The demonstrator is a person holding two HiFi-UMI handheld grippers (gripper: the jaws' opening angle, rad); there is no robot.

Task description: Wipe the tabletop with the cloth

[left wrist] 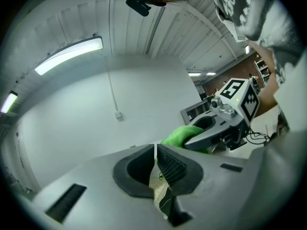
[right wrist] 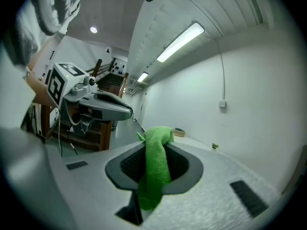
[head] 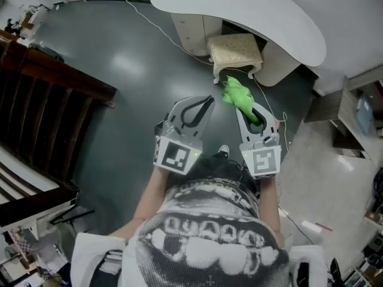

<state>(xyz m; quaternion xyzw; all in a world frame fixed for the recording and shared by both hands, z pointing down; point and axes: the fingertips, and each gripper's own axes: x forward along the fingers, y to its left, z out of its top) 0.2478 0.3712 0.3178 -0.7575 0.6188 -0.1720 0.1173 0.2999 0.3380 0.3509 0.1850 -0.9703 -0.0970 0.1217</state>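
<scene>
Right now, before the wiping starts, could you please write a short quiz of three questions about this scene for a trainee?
1. True or false: the left gripper holds the green cloth.
2. The jaws of the right gripper are: A) open and empty; B) shut on the green cloth; C) shut on a cable.
3. What stands on the floor under the white table?

Key: 1 false; 2 B; 3 a stool.

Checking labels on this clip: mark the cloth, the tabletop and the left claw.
cloth (head: pixel 236 92), head view, bunched free end.
tabletop (head: pixel 251 17), head view, bare white surface.
left claw (left wrist: pixel 156 150), left gripper view, where its tips meet.
</scene>
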